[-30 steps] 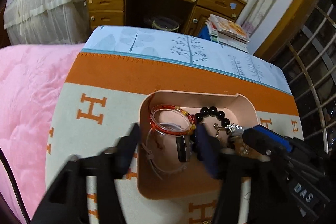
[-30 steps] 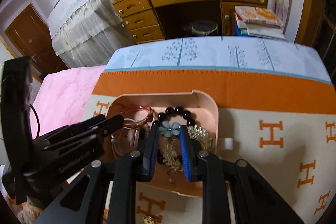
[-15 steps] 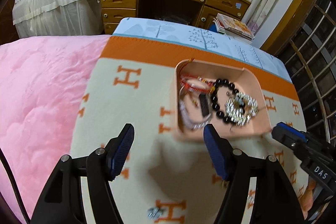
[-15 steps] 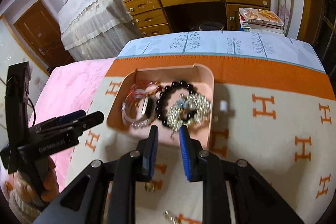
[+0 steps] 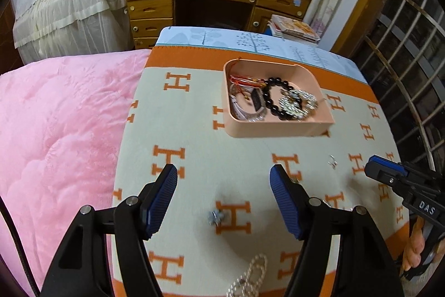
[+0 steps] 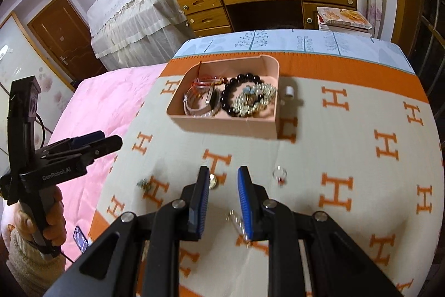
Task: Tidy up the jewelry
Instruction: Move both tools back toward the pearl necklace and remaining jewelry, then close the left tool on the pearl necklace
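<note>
Change since earlier: both grippers have pulled back from the pink tray [image 5: 278, 127], which sat right under their fingers a second ago and now lies at 12 o'clock of each view, well apart.
Left gripper [image 5: 224, 202]: fingers wide apart, holding nothing, hovering over the orange-and-cream blanket [image 5: 178, 127].
Right gripper [image 6: 220, 199]: fingers a modest gap apart, empty, hanging above the loose pieces.
Step in hand: judged from the empty grippers, between picks, choosing the next loose item to carry to the tray.
Tray contents, counted: one black bead bracelet [image 6: 236, 96], one gold filigree piece [image 6: 254, 100], one red cord bangle [image 6: 204, 81], one pale strap or band; more may hide beneath.
Loose pieces, counted: one small silver charm [image 5: 214, 216] at 6 o'clock between the left fingers; one clear ring [image 6: 279, 174] at 1 o'clock of the right fingertips; one gold bead [image 6: 212, 180] just beside the right gripper's left finger; one pearl chain [image 5: 250, 277] at the near edge; one white cylinder [image 6: 290, 92] just beside the tray's right wall.
Next move: likely a low, narrow pinch on one of these tiny pieces, pressing lightly into the soft blanket.
</note>
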### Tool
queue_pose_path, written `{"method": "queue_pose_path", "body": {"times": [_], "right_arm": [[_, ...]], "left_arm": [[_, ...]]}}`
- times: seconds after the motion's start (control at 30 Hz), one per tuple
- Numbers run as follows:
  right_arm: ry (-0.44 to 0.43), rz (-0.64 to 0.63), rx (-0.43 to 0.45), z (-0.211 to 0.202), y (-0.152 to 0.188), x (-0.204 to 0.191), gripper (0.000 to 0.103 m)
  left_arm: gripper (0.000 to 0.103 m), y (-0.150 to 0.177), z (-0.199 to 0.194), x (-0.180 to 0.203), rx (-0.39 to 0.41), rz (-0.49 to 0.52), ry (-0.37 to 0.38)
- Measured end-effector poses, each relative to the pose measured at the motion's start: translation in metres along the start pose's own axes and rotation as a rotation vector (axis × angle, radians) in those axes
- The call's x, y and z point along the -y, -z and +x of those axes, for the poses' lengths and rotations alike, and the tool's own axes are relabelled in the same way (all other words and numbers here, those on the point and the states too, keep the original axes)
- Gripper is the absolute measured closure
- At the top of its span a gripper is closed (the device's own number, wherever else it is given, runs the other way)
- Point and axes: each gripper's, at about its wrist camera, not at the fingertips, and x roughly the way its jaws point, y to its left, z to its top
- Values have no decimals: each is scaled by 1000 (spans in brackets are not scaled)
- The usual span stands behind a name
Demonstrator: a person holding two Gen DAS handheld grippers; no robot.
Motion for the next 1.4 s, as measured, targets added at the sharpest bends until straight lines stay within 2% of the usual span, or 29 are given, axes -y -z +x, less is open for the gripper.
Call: {"method": "queue_pose_path", "body": {"times": [0.13, 0.27, 0.53, 0.67, 0.77, 0.87, 1.0, 1.1, 1.4], "right_arm": [[-26, 9, 0, -13, 13, 2, 82], [-17, 4, -1, -21, 30, 4, 82], [-24, -14, -38, -15, 75, 2, 82], [-74, 10, -75, -7, 94, 4, 82], [-88, 6, -90, -3, 105, 1, 82], [-100, -6, -105, 0, 112, -2, 82], [-111, -2, -115, 3, 115, -2, 82], [-115, 10, -116, 4, 116, 1, 82], [-136, 61, -154, 17, 122, 12, 82]], "left_arm": [[31, 20, -16, 5, 5, 25, 21], [31, 47, -17, 13, -28, 72, 20], [31, 110, 13, 39, -130, 189, -19], [31, 132, 28, 53, -178, 220, -12], [31, 140, 34, 59, -204, 241, -24], [22, 146, 39, 61, -230, 256, -34], [20, 152, 42, 63, -234, 272, -51], [15, 152, 46, 59, -238, 249, -39], [15, 156, 45, 55, -225, 257, -18]]}}
